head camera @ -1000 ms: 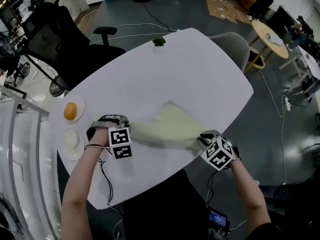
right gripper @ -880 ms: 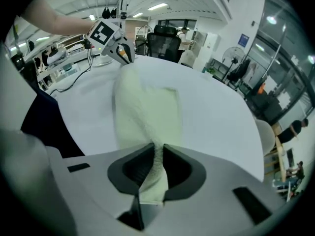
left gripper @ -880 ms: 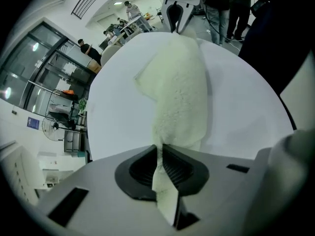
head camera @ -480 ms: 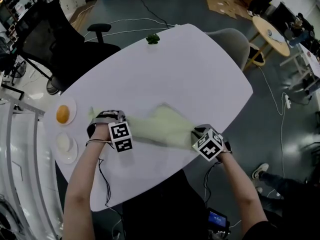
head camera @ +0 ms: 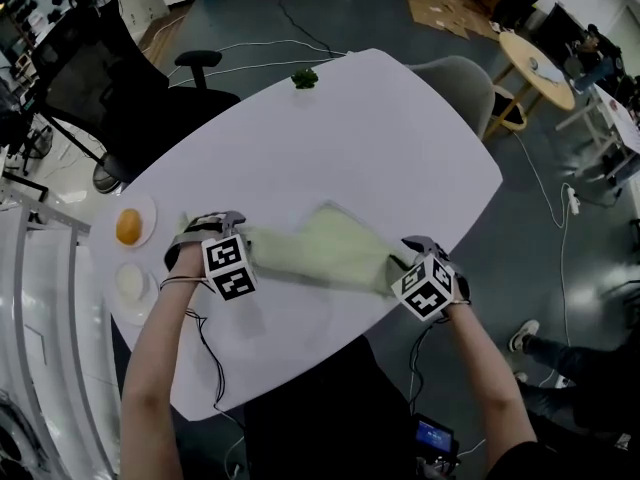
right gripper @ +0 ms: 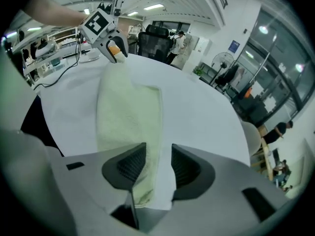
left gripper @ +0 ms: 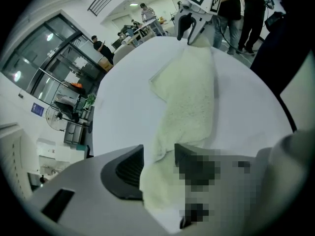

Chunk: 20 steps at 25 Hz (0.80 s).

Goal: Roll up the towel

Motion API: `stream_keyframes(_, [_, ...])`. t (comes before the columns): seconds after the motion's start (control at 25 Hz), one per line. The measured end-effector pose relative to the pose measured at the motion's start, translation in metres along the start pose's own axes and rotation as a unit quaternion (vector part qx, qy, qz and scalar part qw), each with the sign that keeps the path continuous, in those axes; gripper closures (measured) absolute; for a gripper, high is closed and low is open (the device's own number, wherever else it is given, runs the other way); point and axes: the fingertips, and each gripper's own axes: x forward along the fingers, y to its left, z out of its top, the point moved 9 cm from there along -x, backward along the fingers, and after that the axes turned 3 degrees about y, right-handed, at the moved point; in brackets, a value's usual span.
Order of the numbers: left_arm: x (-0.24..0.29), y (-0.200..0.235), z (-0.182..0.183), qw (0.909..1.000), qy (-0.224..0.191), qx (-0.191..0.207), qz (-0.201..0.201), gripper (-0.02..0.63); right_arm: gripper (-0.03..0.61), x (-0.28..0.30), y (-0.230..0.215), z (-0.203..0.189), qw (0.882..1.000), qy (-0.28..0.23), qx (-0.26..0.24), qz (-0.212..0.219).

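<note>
Upper left of the head view, a black office chair [head camera: 105, 63] stands off the white table [head camera: 390, 148]. Just below it, at the table's left edge, an orange [head camera: 128, 227] sits on a plate [head camera: 150, 211]. A second plate [head camera: 128, 311] lies right beneath with something pale on it.

Moving in, lower left of centre, here's the left gripper [left gripper: 158, 167], tilted down onto the tabletop at the towel's left end. Its jaws have just been opening and now stand apart. The end of the towel [head camera: 320, 248] lies loose in the gap between them, with nothing squeezing it.

The towel itself is pale green, stretched as a long bunched band across the near half of the table from one gripper to the other. A wider flap reaches up toward the middle of the frame. Straight above it, at the table's far edge, sits a small green thing [head camera: 305, 78], too small to tell what.

Lower right of centre, the right gripper [right gripper: 158, 168] is at the near table edge on the towel's other end. Its jaws have also just been opening and stand apart. The towel's edge lies against the left-hand jaw, and bare table shows beside the other.

Upper right, a grey chair [head camera: 455, 80] is tucked against the table, and a small round wooden table [head camera: 540, 68] stands beyond it.
</note>
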Motion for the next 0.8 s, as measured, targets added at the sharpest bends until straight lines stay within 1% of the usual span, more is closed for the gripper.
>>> stream_keyframes(0.12, [-0.021,0.001,-0.009,0.9998,-0.019,-0.009,0.004,0.376,0.4,-0.021,-0.002,0.004,0.999,-0.008,-0.023,-0.034])
stream_keyframes(0.2, [-0.033,-0.003,-0.015,0.9994,-0.03,-0.012,0.009,0.361,0.397,-0.035,-0.001,0.005,0.998,-0.017,-0.033,-0.05])
stream_keyframes(0.36, [-0.055,-0.018,-0.024,0.9987,-0.05,-0.003,0.006,0.331,0.39,-0.059,0.009,0.008,0.997,-0.036,-0.031,-0.058])
stream_keyframes(0.48, [-0.062,-0.034,-0.026,0.9982,-0.06,0.003,0.003,0.328,0.38,-0.068,0.025,0.008,0.997,-0.044,-0.029,-0.056])
stream_keyframes(0.56, [-0.062,-0.045,-0.027,0.998,-0.063,0.01,0.003,0.33,0.377,-0.07,0.04,0.008,0.997,-0.046,-0.031,-0.051])
stream_keyframes(0.68, [-0.055,-0.056,-0.027,0.9981,-0.056,0.024,0.014,0.342,0.376,-0.065,0.063,0.003,0.997,-0.044,-0.039,-0.039])
stream_keyframes(0.72, [-0.05,-0.058,-0.028,0.9982,-0.052,0.024,0.019,0.354,0.376,-0.06,0.07,0.0,0.998,-0.042,-0.04,-0.034])
stream_keyframes(0.8, [-0.039,-0.059,-0.031,0.9984,-0.044,0.018,0.03,0.405,0.376,-0.048,0.083,-0.008,0.998,-0.034,-0.04,-0.026])
